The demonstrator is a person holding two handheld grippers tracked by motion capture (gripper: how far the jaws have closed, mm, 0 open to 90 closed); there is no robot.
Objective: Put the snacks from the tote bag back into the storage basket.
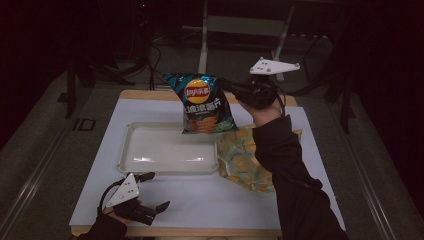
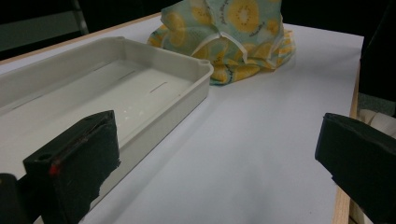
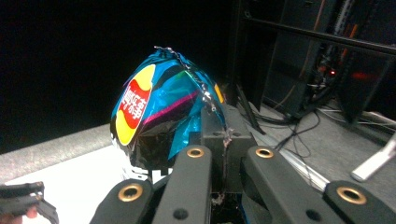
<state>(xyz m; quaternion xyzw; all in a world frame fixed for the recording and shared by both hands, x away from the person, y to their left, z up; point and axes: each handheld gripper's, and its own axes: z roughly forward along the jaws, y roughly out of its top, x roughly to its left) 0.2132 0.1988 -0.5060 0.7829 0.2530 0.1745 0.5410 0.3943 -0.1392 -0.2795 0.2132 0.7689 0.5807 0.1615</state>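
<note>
We saw a dim room: the background fell to near black in the high view, while the white table (image 1: pixel 200 200) took most of the light from above. A small glare streak sat on the floor of the white tray (image 1: pixel 165 159). In the left gripper view the near black jaws were soft and out of focus, and the tray's rim (image 2: pixel 187 63) cast a mild shadow. The foil of the chip bag (image 3: pixel 159 116) glinted in the right gripper view against darkness, and that picture looked grainy.
</note>
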